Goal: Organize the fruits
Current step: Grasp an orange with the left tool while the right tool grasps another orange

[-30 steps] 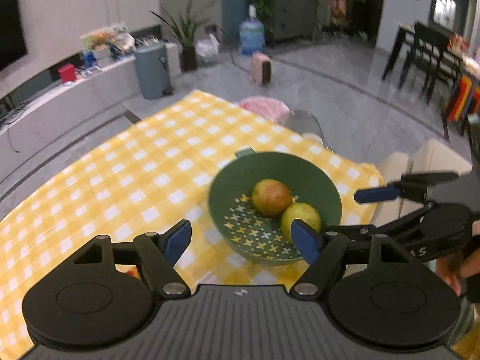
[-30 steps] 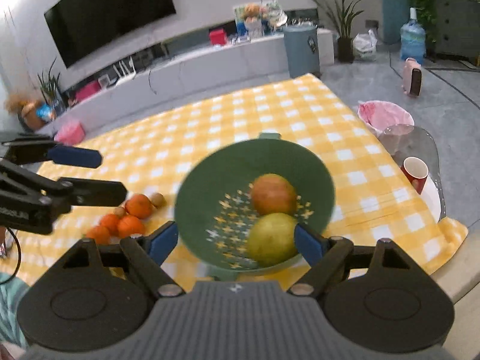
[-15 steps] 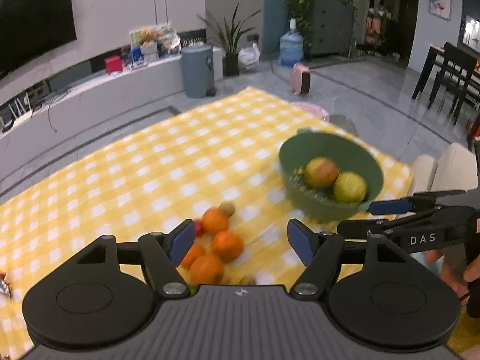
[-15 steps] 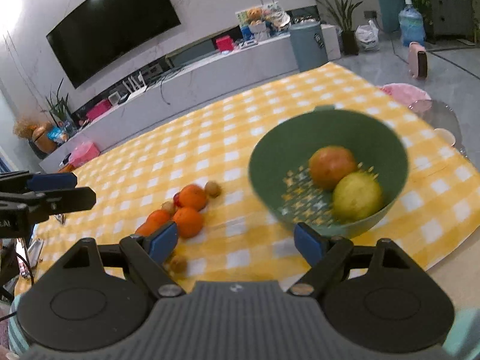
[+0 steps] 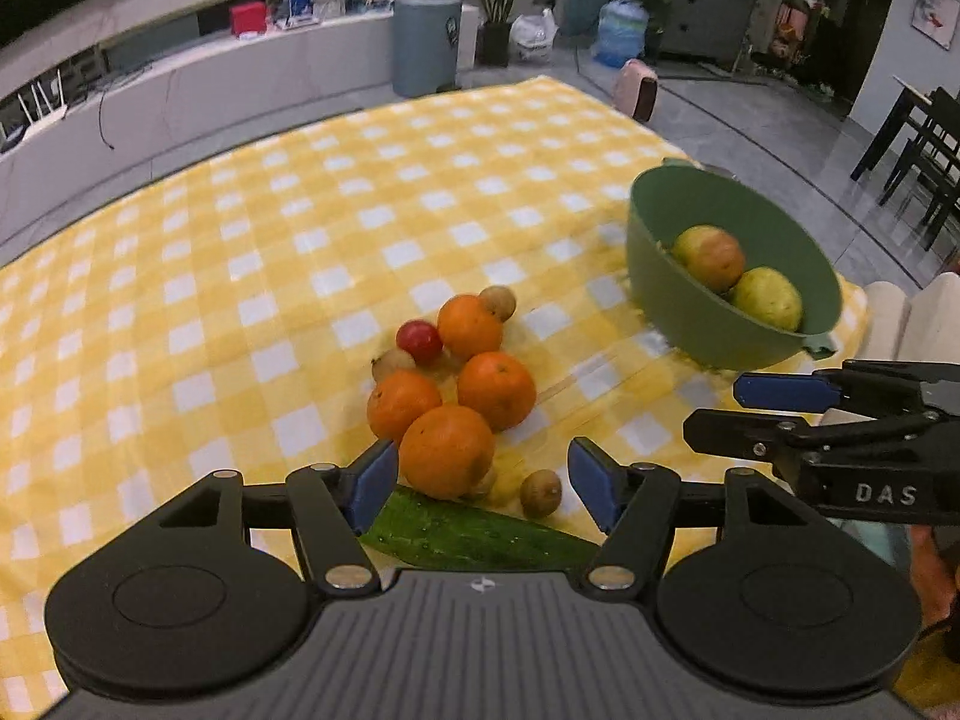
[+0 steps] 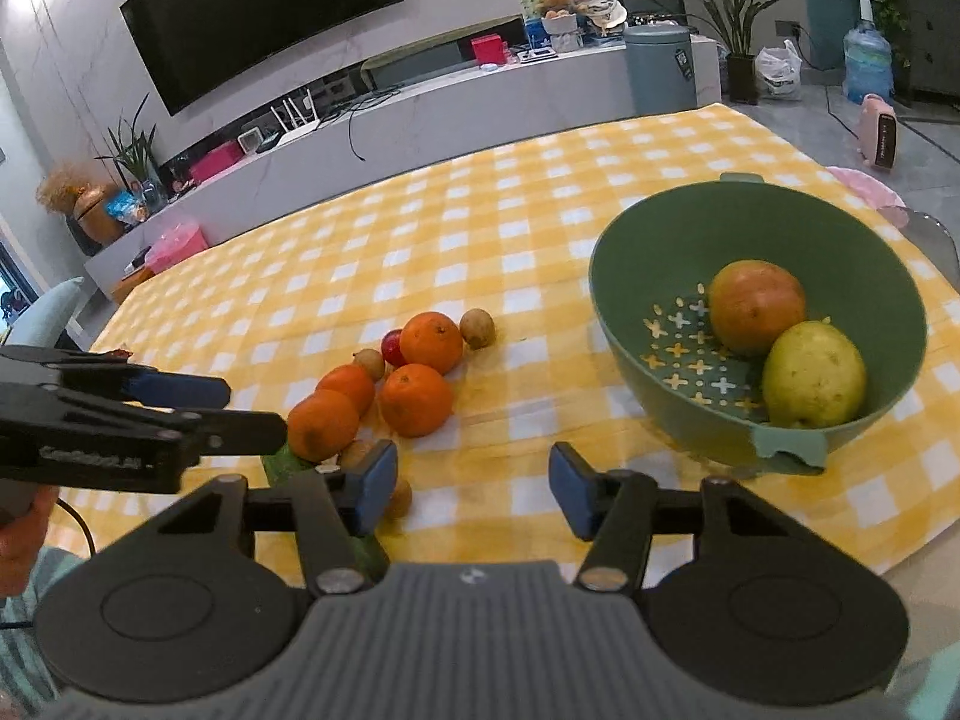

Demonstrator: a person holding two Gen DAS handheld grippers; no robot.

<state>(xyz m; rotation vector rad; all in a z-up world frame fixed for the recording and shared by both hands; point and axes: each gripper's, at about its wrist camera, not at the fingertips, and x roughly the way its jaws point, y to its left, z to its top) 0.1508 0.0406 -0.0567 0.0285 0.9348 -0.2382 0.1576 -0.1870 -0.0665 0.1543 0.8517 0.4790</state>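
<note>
Where a yellow-and-white checked cloth [image 6: 480, 228] covers the surface, a living room lies beyond: a wall television [image 6: 264, 12], a long low console [image 6: 420, 114], a grey bin [image 6: 660, 69] and a water jug [image 6: 867, 63]. Four oranges [image 5: 447, 450] cluster near the middle with one small red fruit [image 5: 419, 342] and four small brown fruits [image 5: 540, 493]; one cucumber [image 5: 474, 537] lies nearest. At the right a green colander bowl [image 6: 612, 312] holds one reddish apple [image 6: 756, 306] and one yellow-green pear [image 6: 813, 375]. Left hand-held gripper [image 5: 483, 483] hovers low over the nearest orange, jaws wide, empty. Right hand-held gripper [image 6: 474, 489] hovers between cluster and bowl, jaws wide, empty.
</note>
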